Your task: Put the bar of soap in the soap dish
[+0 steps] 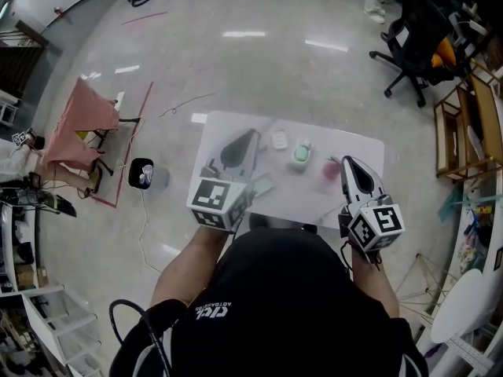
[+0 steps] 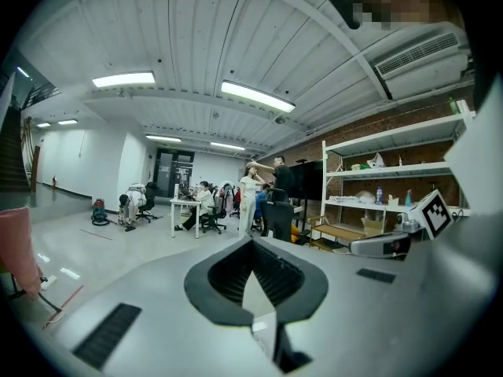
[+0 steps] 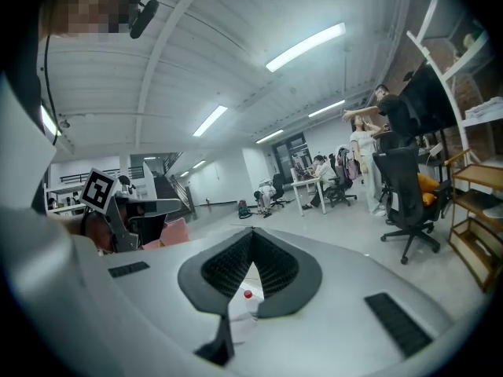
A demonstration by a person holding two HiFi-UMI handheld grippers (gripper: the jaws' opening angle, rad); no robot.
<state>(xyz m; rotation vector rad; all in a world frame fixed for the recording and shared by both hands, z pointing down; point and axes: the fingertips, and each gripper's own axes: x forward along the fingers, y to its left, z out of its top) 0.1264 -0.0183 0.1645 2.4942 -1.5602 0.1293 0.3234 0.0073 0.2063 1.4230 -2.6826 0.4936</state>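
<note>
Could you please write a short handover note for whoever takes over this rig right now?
Left gripper: shut, empty, held over the table.
Right gripper: shut, empty, also held over the table.
Things: on the white table, a small white piece, likely the soap, lies beside the green dish and apart from it. A pink thing is to the dish's right.
Done: nothing that shows.
Left: pick up the soap and set it in the dish. Check up close first, as both look very small here.
</note>
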